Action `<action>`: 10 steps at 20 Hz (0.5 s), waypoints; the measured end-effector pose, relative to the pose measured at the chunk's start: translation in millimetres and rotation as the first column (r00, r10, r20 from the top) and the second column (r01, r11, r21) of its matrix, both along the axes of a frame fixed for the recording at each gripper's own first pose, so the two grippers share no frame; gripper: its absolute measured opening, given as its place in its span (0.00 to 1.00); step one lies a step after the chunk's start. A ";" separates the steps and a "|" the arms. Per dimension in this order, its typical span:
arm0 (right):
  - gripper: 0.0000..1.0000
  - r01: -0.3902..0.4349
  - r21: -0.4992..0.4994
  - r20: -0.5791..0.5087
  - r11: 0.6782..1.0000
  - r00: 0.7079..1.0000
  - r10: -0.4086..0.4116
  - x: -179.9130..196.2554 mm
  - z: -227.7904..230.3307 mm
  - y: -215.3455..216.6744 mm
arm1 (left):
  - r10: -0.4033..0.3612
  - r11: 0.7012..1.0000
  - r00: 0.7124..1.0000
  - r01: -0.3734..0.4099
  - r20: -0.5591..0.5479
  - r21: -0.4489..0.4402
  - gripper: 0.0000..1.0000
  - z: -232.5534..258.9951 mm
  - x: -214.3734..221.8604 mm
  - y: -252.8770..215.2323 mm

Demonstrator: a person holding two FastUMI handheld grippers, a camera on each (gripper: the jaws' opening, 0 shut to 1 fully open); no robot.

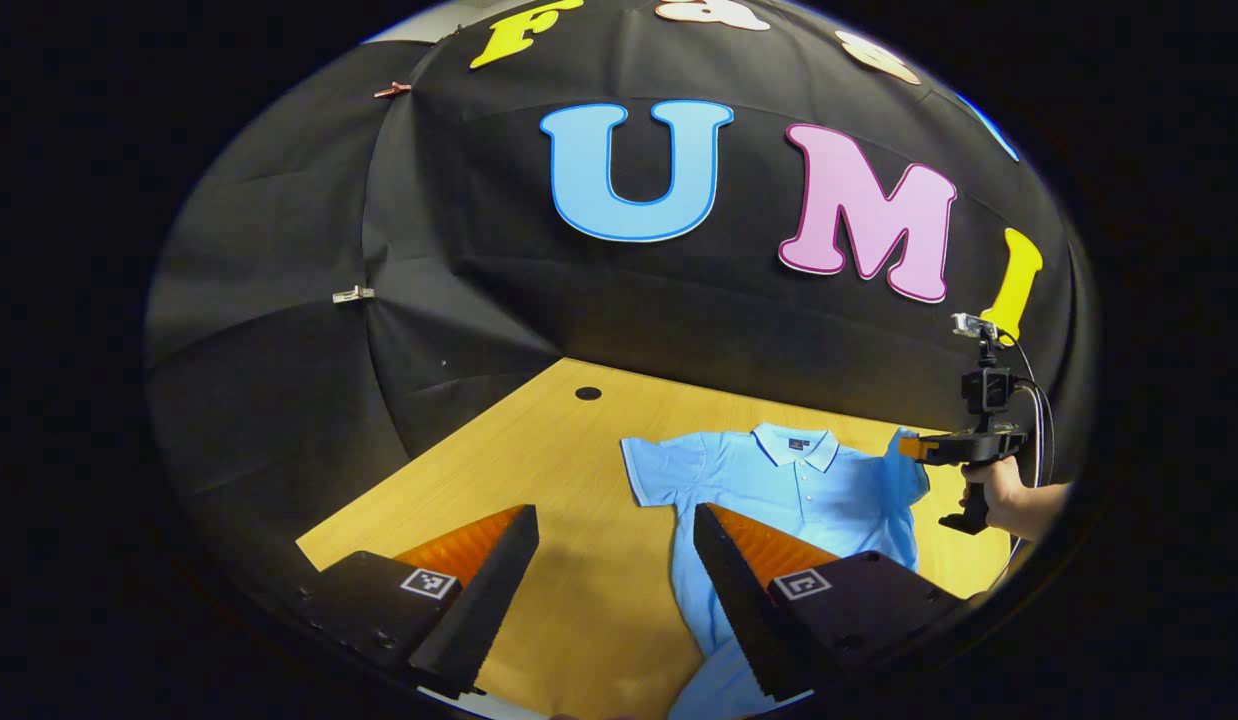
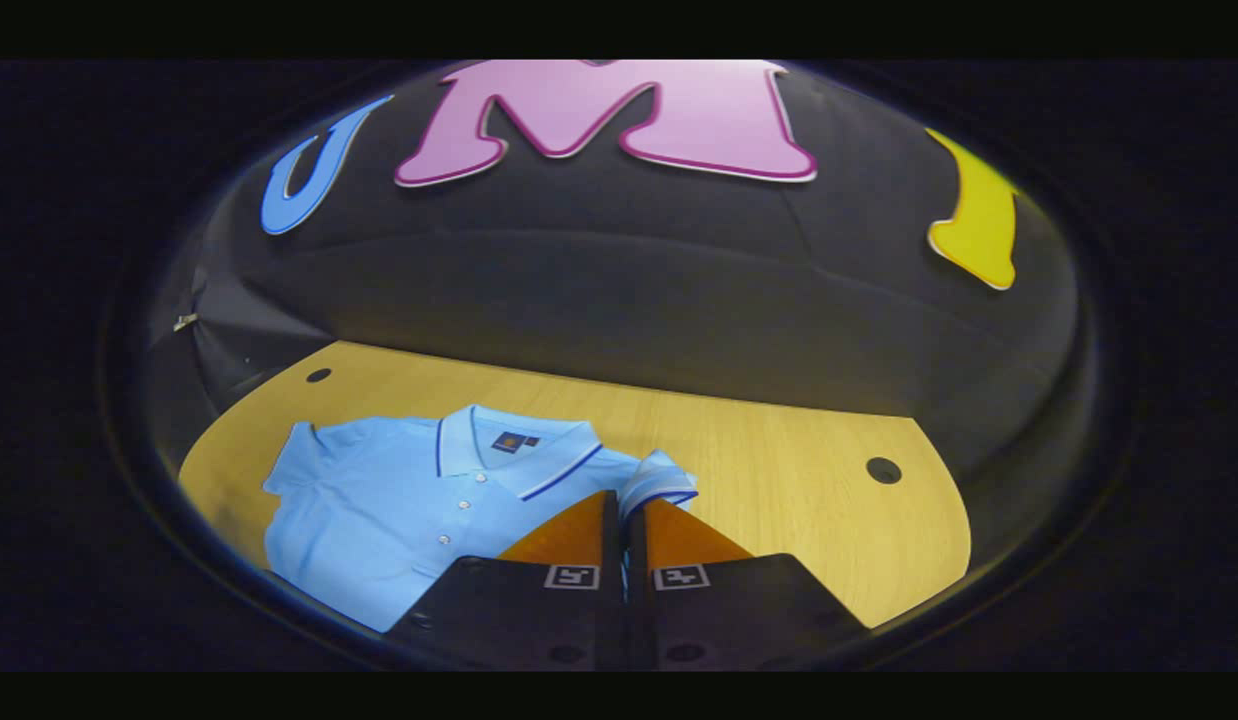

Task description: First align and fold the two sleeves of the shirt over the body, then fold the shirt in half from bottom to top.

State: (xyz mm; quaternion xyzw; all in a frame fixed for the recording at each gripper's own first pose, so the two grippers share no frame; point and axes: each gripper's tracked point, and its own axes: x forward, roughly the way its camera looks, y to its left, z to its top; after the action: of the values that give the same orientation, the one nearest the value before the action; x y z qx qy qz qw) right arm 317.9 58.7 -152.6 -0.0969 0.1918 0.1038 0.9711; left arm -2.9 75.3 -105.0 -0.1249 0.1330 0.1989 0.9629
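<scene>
left tool [image 1: 614, 560] released above table [image 1: 539, 440] | right tool [image 2: 624, 505] clenched on shirt [image 2: 379, 500] sleeve [image 2: 659, 480]

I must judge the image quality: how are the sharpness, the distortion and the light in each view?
Left gripper view: sharp; fisheye bends the table edges; the polo shirt is evenly lit, without glare. Right gripper view: slightly softer; the table curves strongly; the right gripper is closed on the shirt's sleeve.

The shirt [image 1: 799, 490] lies flat on the surface [image 1: 539, 460], collar toward the booth wall. The right claw [image 2: 624, 500] sits at one sleeve [image 2: 659, 480]; the left claw [image 1: 614, 520] hangs before the shirt's lower part.
</scene>
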 end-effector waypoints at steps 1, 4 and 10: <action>0.10 -0.017 -0.005 -0.010 1.000 1.000 0.017 -3.6 -5.1 12.7 | 0.000 1.000 1.000 0.000 0.000 -0.006 0.99 -0.9 -1.7 3.4; 0.05 -0.067 -0.034 -0.020 0.997 0.998 0.066 -11.7 -15.1 48.8 | 0.008 1.000 1.000 -0.008 0.001 -0.002 0.99 -5.7 -5.9 13.9; 0.10 -0.127 -0.045 -0.086 0.991 0.989 0.123 -36.0 -49.5 100.1 | -0.014 0.999 1.000 0.014 -0.024 0.032 0.99 -16.6 -6.4 32.7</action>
State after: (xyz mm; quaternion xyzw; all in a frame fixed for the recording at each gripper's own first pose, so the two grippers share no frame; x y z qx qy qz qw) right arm 281.9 158.8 -202.1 -0.1285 0.2281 0.1638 0.9511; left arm -9.3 108.0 -121.6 -0.1061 0.1419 0.1957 0.9645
